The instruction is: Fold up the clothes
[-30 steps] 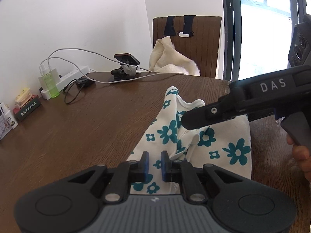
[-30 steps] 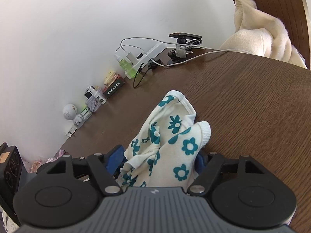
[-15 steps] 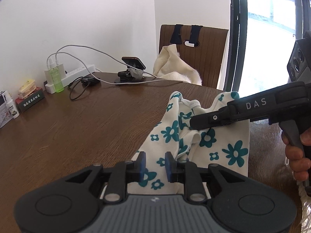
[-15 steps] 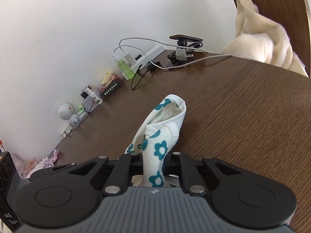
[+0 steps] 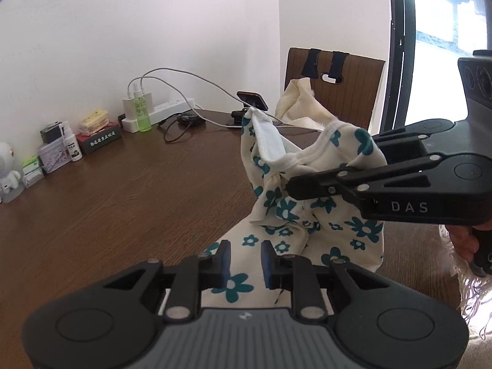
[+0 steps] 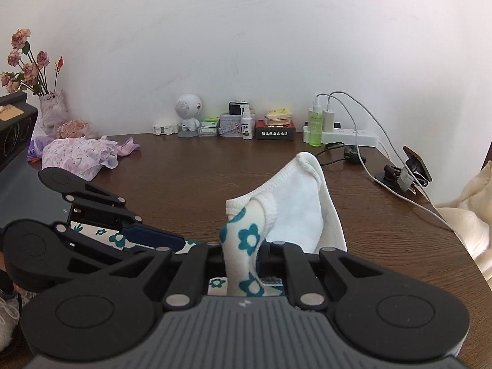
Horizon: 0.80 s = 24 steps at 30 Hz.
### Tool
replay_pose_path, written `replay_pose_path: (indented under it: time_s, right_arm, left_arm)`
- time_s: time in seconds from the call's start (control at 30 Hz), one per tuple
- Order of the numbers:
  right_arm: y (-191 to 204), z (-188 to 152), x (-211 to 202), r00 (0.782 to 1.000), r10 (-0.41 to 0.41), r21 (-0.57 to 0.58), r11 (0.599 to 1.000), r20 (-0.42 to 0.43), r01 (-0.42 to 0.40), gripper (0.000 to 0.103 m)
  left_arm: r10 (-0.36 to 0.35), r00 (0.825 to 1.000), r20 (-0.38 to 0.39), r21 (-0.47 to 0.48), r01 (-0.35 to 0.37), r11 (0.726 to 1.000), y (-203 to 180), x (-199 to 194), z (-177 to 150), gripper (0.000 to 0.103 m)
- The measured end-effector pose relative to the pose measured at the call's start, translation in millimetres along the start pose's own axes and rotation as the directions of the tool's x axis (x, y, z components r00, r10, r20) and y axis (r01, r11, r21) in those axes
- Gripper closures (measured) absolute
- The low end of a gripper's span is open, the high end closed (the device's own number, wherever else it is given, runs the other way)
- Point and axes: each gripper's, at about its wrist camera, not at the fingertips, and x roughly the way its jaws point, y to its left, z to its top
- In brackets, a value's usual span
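A brown wooden table point(image 5: 107, 203) fills both views, running to a white wall. On it lies the garment point(image 5: 307, 230), cream cloth with teal flowers. Its lower part rests on the table near the front edge; its upper part is lifted clear.

The right gripper point(image 6: 241, 256) has its fingers pinched narrow on a hemmed fold of the garment, which stands up above them, white inner side showing. The left gripper point(image 5: 243, 258) sits low over the flat part, fingers narrowly apart with cloth seen between them; whether they touch it cannot be told.

Likely risks: the pinch is on a small bunch of cloth, so a quick pull could slip it free and let the fold collapse. If the left fingers do not pin the lower part, the whole garment may drag across the table rather than fold. A wide swing could catch the white cable point(image 6: 399, 184) or the phone stand point(image 6: 409, 169) to the right.

Smaller things line the wall: a power strip point(image 6: 347, 136), a green bottle point(image 6: 315, 129), a dark box point(image 6: 275, 132) with pale writing too small to read.

Readable writing: "DAS" on the right gripper's side point(image 5: 409, 207).
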Motion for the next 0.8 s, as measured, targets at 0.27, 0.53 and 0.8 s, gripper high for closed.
replay_pose_path:
  time_s: [0.27,0.53,0.8]
  right_arm:
    - [-49.7,-20.7,-15.9,0.994,-0.103,0.254,0.963,0.022,0.094,0.092]
    - [-111.4,-61.0,-26.8,0.997,-0.071,0.533,0.842,-0.039,0.081,0.064]
    - [-127.9,-83.2,-20.2,1.0,-0.005,0.671,0.742,0.024,-0.012,0.044]
  left_arm:
    - [-0.012,1.0,-0.015,0.0,0.012,1.0,-4.1,39.6,37.5,0.082]
    - [-0.084,0.993,-0.086,0.126,0.094,0.988,-39.3,91.8,51.2,0.086]
    - [-0.102,0.991,-0.085,0.151,0.114,0.982,-45.6,85.2,37.6,0.089]
